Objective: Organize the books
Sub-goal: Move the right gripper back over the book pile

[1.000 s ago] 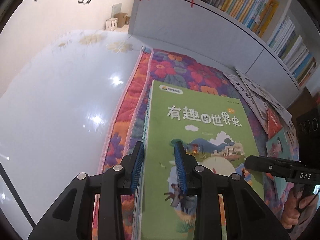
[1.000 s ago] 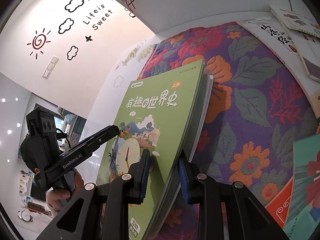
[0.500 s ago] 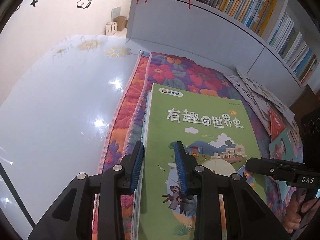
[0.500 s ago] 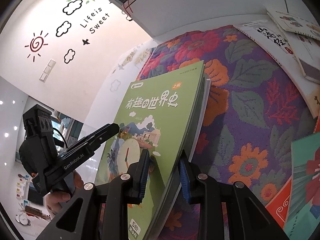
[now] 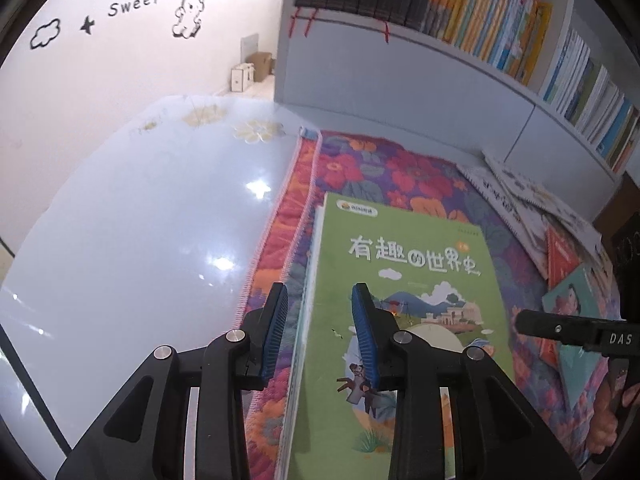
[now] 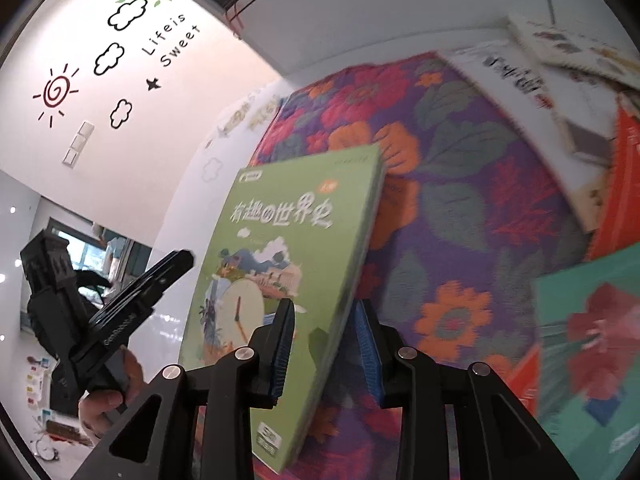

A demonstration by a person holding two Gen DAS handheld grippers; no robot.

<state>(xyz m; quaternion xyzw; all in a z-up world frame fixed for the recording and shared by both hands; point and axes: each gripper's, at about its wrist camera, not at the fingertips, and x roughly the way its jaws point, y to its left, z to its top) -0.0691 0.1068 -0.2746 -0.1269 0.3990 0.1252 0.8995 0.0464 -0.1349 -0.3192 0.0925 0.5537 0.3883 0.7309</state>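
A stack of books with a green picture book (image 5: 400, 280) on top lies on a flowered rug (image 5: 400, 172). My left gripper (image 5: 320, 292) straddles the stack's left edge. Its jaws are opening: one pad is over the cover, and a gap shows between the other pad and the page edges. In the right wrist view the green book (image 6: 288, 240) has its right edge between the jaws of my right gripper (image 6: 324, 308), which are also opening and stand loose around it. Each view shows the other hand-held gripper beside the book: the right one (image 5: 572, 332) and the left one (image 6: 132, 312).
Several loose books (image 5: 520, 200) lie spread on the rug at the right, among them a teal one (image 6: 592, 320) and an orange one (image 6: 616, 200). A white bookcase (image 5: 480, 12) full of upright books runs along the back. A glossy white floor (image 5: 140, 220) is on the left, with cardboard boxes (image 5: 256, 64) by the wall.
Both grippers' jaws have widened slightly around the stack. The left gripper has lifted and tipped up, so the book sits lower in its view. In the right view the book has shifted away.
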